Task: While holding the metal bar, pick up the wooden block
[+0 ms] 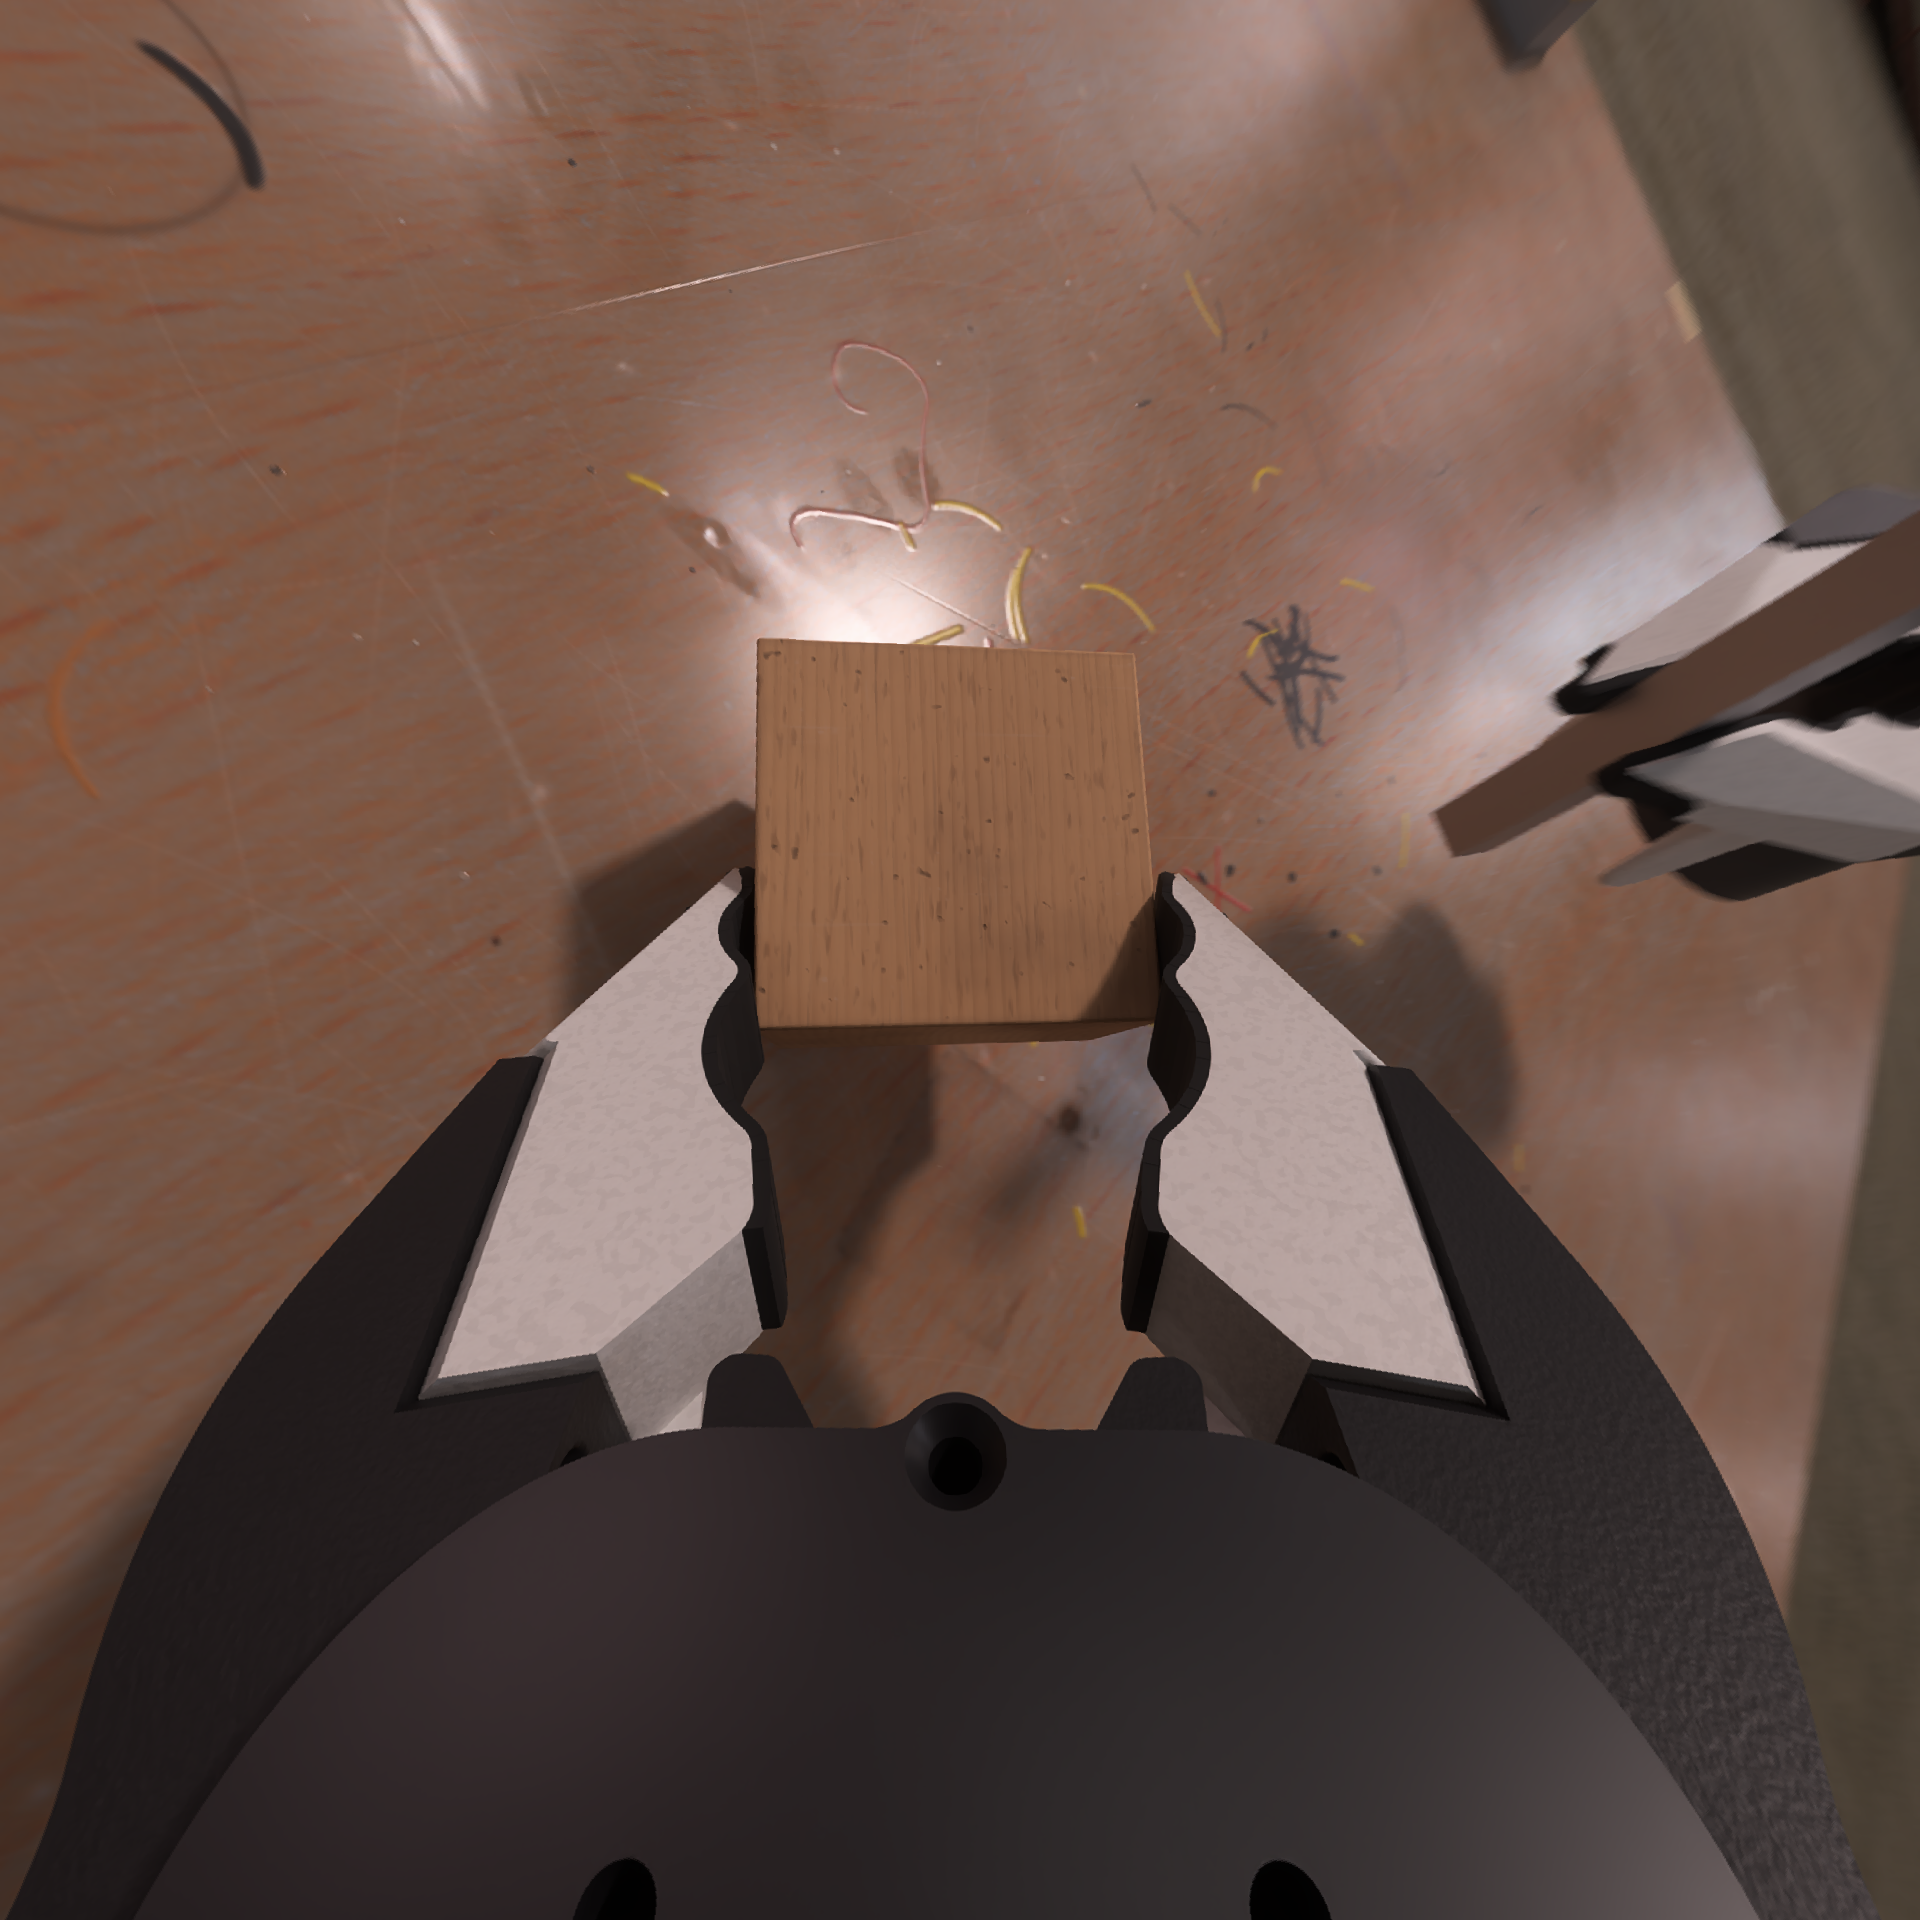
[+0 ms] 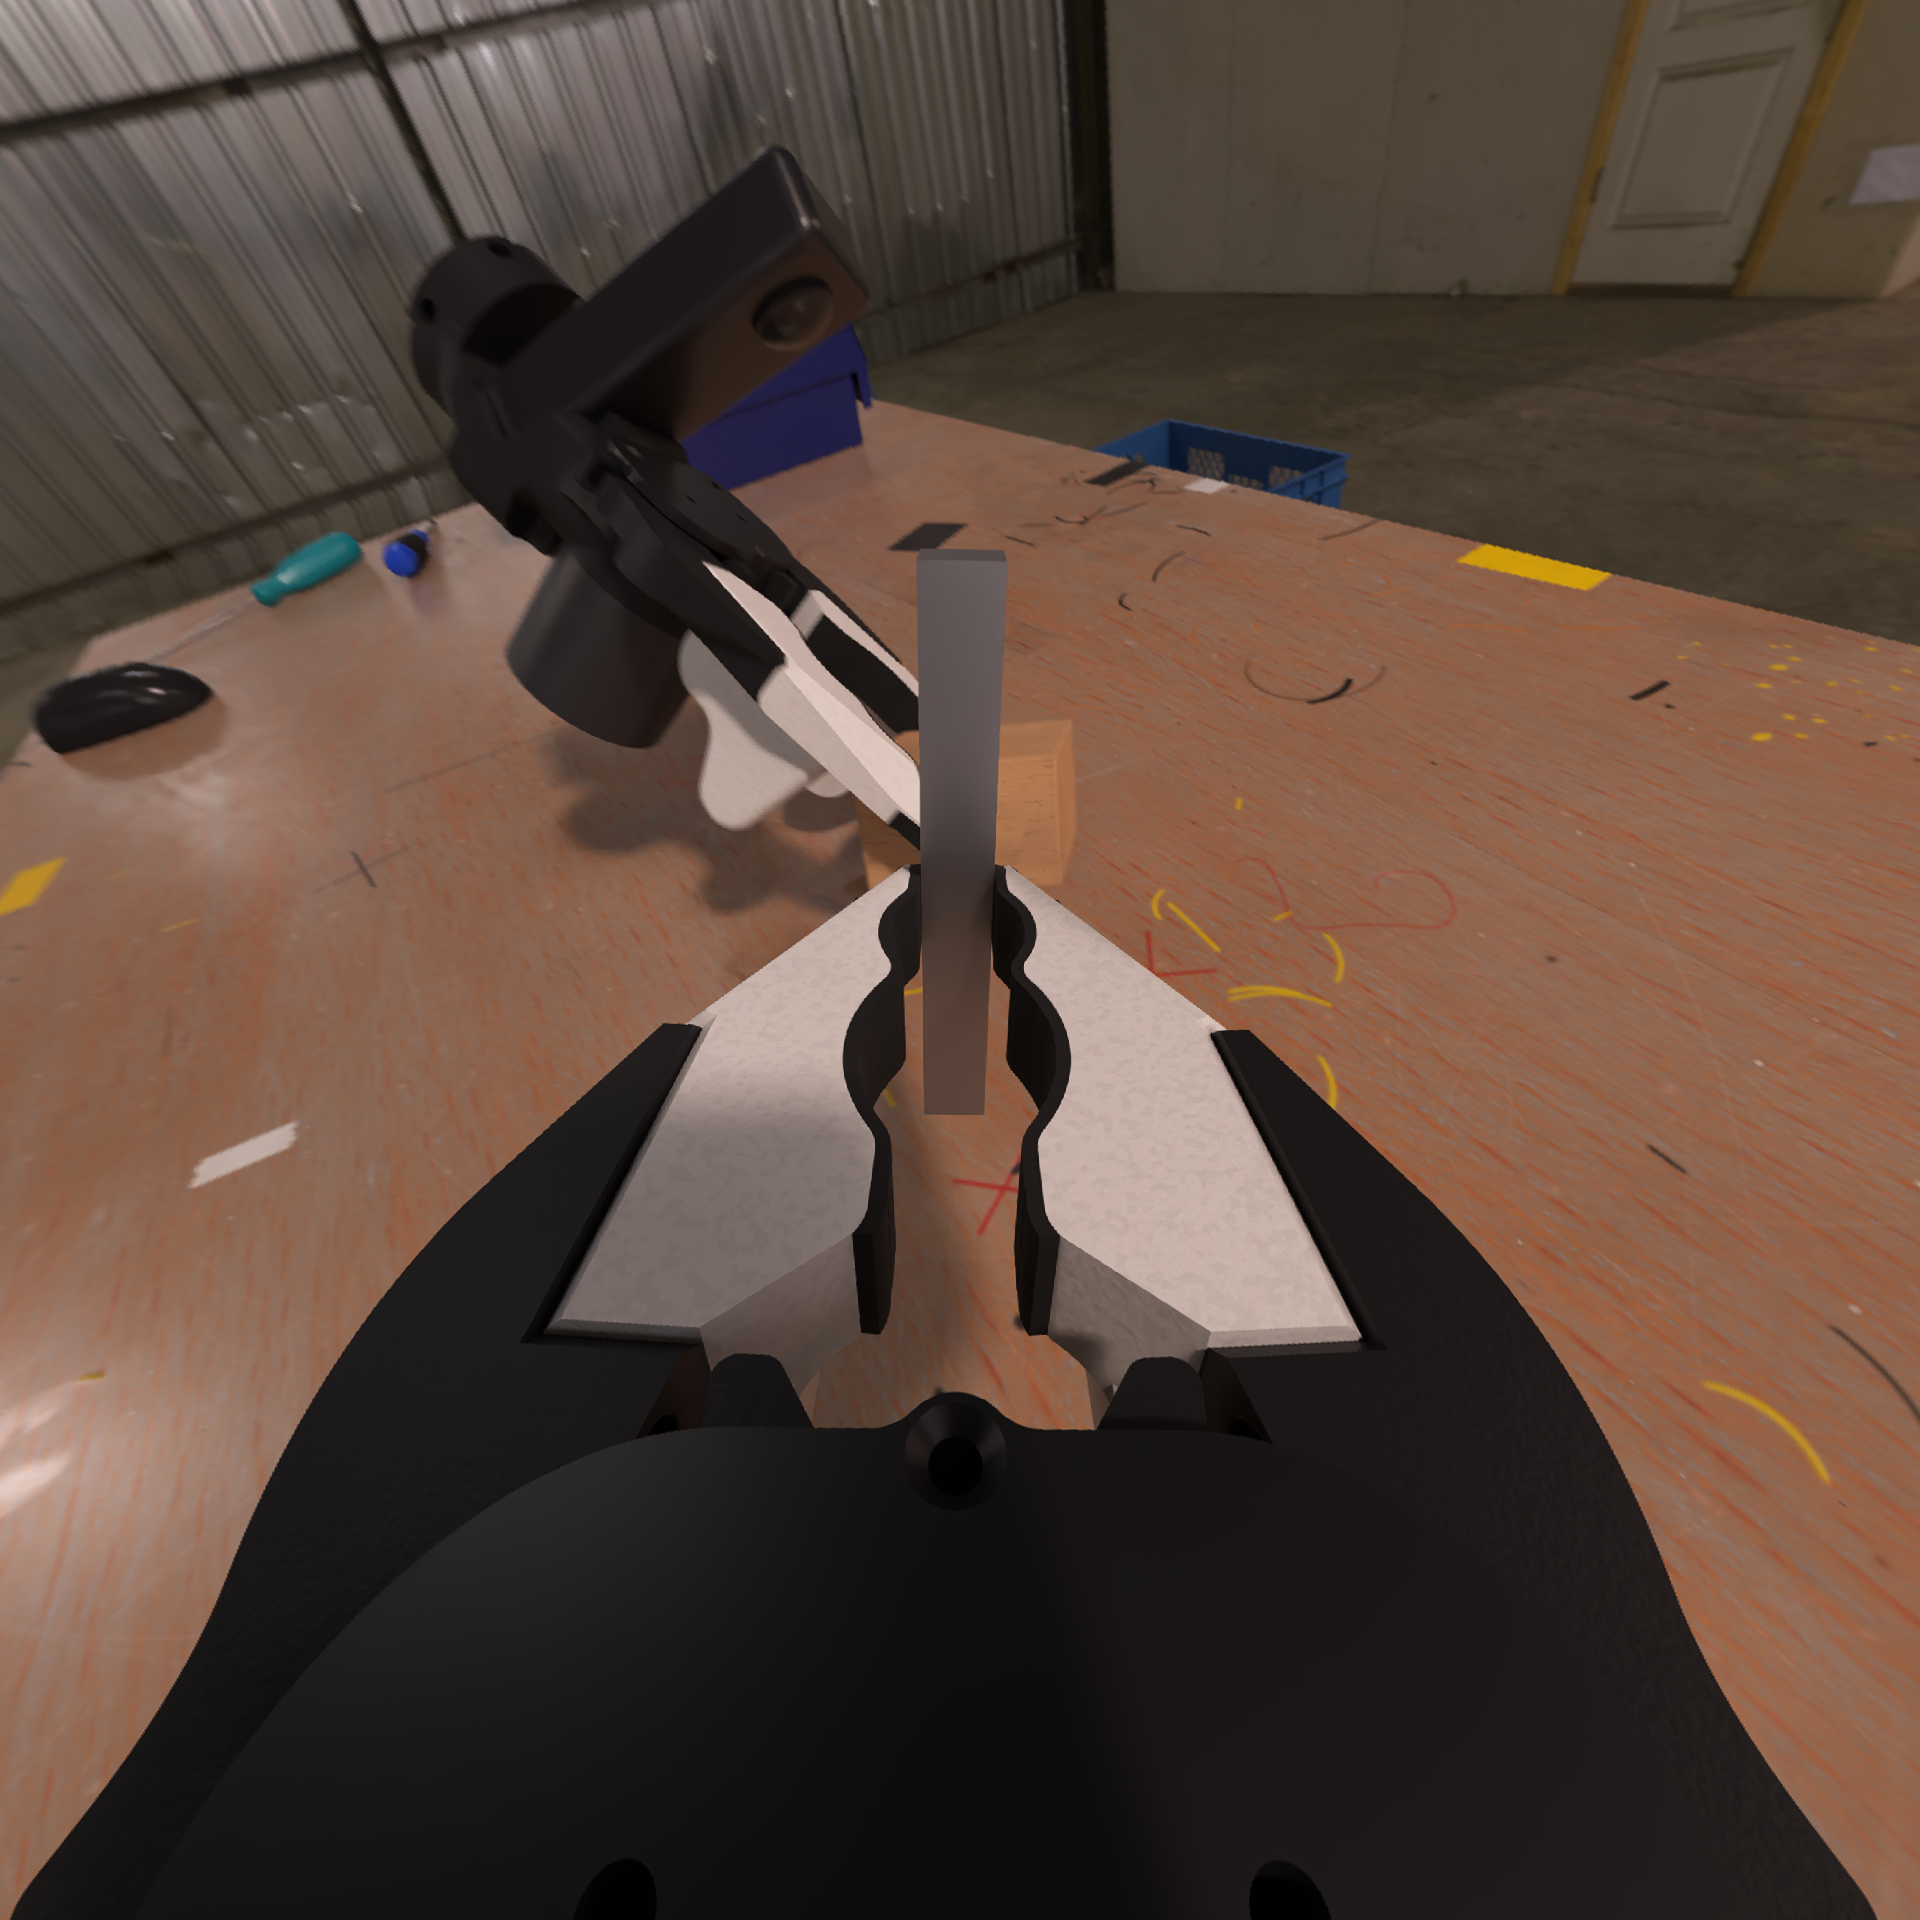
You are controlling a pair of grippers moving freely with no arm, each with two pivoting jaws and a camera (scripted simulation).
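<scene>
The wooden block is a light brown cube over the scuffed wooden table. My left gripper has its two pads pressed against the block's left and right sides near the fingertips. From these views I cannot tell whether the block is off the table. In the right wrist view the block is partly hidden behind the bar and the left gripper. My right gripper is shut on the grey metal bar and holds it upright above the table. The gripper and bar also show at the right edge of the left wrist view.
Two blue bins stand at the table's far edge. A teal-handled screwdriver, a small blue tool and a black coiled object lie far left. Corrugated metal wall behind; the table edge runs along the right.
</scene>
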